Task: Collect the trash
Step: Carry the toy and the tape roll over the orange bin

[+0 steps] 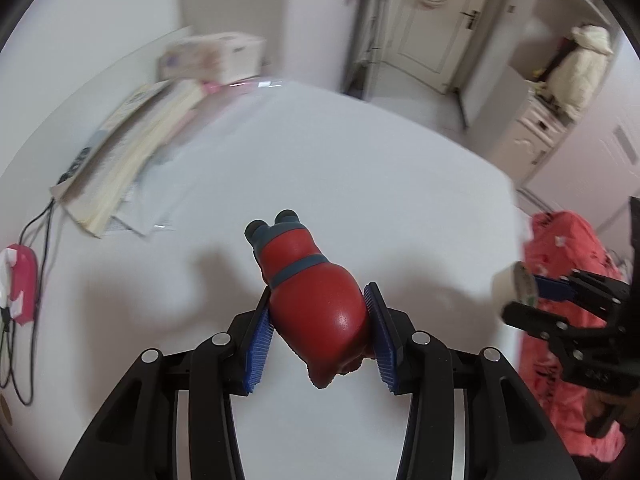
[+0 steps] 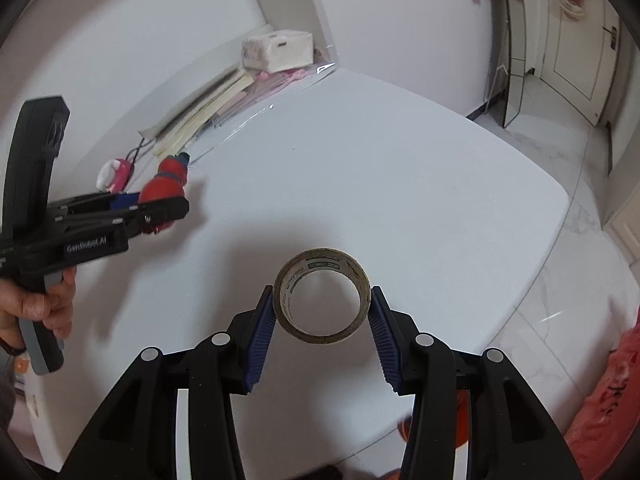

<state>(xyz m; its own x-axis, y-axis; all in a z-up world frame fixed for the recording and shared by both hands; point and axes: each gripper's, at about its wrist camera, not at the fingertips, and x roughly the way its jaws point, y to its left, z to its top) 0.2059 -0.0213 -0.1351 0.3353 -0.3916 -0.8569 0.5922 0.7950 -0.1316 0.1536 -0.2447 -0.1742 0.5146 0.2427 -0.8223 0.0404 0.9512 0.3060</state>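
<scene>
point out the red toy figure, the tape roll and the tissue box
red and grey plastic toy figure (image 1: 316, 300), left wrist view, rounded body
tan tape roll (image 2: 322, 296), right wrist view, ring's left inner wall
white tissue box (image 2: 278, 50), right wrist view, front face

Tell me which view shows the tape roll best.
The right wrist view: the tape roll sits centered between the right tongs, its hollow core facing the camera. The left wrist view shows only a blurred edge.

Lighting is looking soft and even, pretty bright overall. Grippers are throwing fuzzy grey shadows onto the white table (image 1: 320, 152). Left view is smearing badly around the books (image 1: 132, 136) and edges; right view is staying sharper. Fisheye is bending everything, with dark vignetting in the corners.
</scene>
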